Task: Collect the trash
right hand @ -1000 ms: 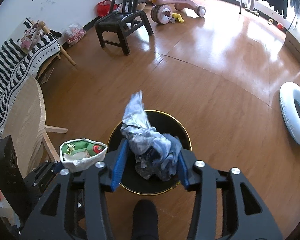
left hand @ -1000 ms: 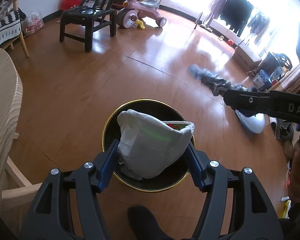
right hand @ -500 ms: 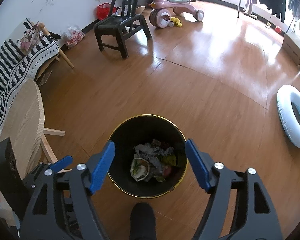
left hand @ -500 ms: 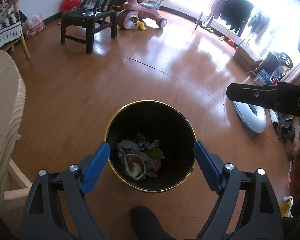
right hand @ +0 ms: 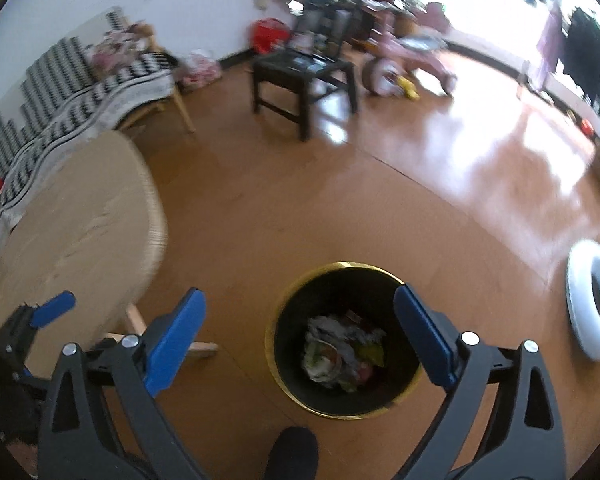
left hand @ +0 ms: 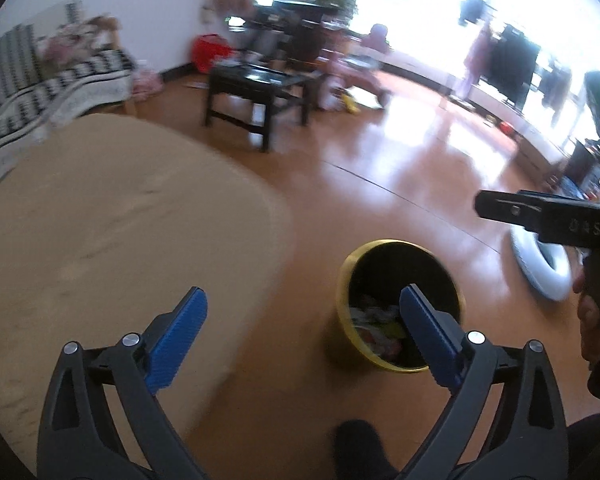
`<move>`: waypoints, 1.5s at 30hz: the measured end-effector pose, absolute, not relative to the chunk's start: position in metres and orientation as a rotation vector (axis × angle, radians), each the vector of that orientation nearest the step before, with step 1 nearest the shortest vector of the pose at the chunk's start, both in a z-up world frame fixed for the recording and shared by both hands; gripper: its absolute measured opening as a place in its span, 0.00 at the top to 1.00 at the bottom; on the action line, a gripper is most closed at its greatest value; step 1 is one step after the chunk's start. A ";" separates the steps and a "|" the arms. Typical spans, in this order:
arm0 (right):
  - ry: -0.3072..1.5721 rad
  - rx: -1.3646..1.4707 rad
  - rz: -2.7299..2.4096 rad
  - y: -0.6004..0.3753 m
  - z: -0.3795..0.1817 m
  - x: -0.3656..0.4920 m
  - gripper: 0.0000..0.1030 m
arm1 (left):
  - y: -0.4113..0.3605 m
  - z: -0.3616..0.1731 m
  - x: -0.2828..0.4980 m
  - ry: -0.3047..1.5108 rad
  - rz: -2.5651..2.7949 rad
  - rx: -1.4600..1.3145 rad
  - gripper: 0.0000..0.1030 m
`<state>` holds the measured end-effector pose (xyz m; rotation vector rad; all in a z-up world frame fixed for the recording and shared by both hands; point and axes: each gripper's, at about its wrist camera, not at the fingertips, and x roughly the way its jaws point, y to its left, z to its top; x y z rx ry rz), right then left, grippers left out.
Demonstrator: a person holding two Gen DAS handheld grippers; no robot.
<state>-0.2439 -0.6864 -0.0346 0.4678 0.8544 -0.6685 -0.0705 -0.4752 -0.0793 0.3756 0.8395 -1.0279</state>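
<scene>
Wood floor [right hand: 284,216]; bin [right hand: 342,410] w/ crumpled trash [right hand: 340,354]

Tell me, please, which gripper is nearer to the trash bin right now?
Right. The right gripper hangs open almost directly above the trash bin. The left gripper, also open, sits off to the bin's left, toward the wicker table.

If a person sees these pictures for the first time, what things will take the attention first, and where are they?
First comes the black bin with a gold rim, standing on the wooden floor low in the middle, with crumpled trash inside. Both the left gripper and the right gripper are wide open and empty in the foreground. A white inflatable ring lies on the floor at the right.
</scene>
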 end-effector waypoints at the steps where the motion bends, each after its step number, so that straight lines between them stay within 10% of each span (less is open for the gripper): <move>1: 0.845 0.449 -0.648 -0.677 -0.031 -0.234 0.09 | -0.457 -0.073 -0.056 0.841 -0.986 0.357 0.08; 29: 0.782 0.073 0.010 -0.319 0.000 0.031 0.07 | -0.074 -0.018 0.065 0.744 -0.255 0.174 0.07; 45: 0.805 0.012 0.069 -0.259 -0.022 0.068 0.07 | -0.033 -0.031 0.084 0.774 -0.172 0.147 0.07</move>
